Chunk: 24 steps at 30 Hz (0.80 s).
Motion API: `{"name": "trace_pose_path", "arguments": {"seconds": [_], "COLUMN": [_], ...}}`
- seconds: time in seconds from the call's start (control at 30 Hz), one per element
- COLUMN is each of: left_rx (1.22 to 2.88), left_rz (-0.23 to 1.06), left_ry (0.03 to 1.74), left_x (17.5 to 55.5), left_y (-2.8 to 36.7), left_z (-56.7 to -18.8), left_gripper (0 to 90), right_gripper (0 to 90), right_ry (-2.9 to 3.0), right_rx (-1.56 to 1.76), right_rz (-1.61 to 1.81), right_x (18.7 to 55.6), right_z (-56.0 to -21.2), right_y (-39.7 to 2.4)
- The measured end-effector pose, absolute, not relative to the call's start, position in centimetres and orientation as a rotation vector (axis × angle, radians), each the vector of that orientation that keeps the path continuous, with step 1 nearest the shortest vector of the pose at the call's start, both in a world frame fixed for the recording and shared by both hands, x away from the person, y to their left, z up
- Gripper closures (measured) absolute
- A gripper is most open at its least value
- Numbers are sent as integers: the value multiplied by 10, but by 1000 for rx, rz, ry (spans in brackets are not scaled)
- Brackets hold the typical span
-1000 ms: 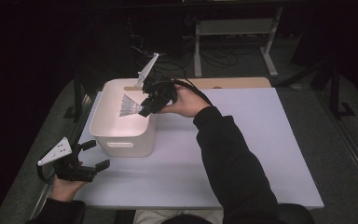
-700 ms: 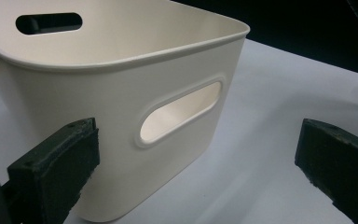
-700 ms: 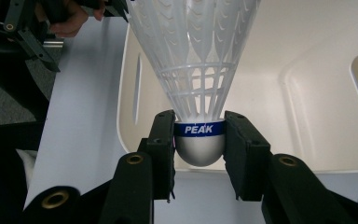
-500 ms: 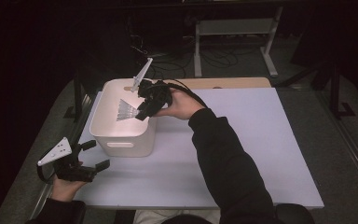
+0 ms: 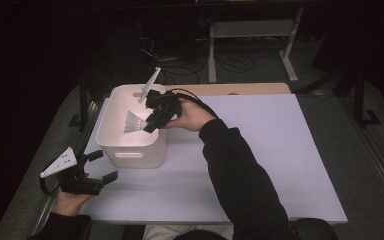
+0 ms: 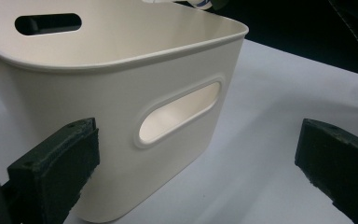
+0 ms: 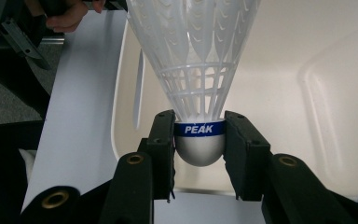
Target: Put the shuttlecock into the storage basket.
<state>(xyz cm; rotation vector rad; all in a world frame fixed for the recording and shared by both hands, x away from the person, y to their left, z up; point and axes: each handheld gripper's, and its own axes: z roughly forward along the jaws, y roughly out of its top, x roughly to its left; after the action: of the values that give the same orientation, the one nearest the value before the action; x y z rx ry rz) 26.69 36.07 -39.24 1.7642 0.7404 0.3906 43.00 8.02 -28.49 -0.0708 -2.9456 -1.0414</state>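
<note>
A white plastic shuttlecock (image 7: 198, 70) with a blue band marked PEAK is pinched by its rounded cork between the pads of my right gripper (image 7: 199, 140). In the high view that right gripper (image 5: 152, 122) holds the shuttlecock (image 5: 134, 121) over the open mouth of a cream bin (image 5: 130, 150), skirt pointing left and down into it. The cream bin (image 6: 121, 93) has oval handle cut-outs in its walls. My left gripper (image 5: 105, 165) rests on the table at the front left, jaws open toward the bin's near wall, with nothing between its fingers (image 6: 56, 163).
The bin stands on a white table top (image 5: 260, 145) with bare surface to its right and front. A wooden strip (image 5: 230, 89) runs along the far edge. Dark floor, cables and a metal frame (image 5: 250, 35) lie beyond the table.
My right gripper has sunk with the shuttlecock and shifted slightly left, deeper over the bin's opening. The left gripper has stayed put.
</note>
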Motion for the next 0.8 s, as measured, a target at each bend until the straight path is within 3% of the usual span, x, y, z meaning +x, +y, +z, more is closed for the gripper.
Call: {"name": "trace_pose_path", "arguments": {"seconds": [0.8], "left_rx": [1762], "left_rz": [390], "left_ry": [741], "left_x": [267], "left_y": [361], "left_z": [-392], "left_gripper": [0], "right_gripper": [638], "right_ry": [-2932], "right_rx": [-64], "right_rz": [-984], "right_x": [431], "right_z": [-308], "right_y": [93]}}
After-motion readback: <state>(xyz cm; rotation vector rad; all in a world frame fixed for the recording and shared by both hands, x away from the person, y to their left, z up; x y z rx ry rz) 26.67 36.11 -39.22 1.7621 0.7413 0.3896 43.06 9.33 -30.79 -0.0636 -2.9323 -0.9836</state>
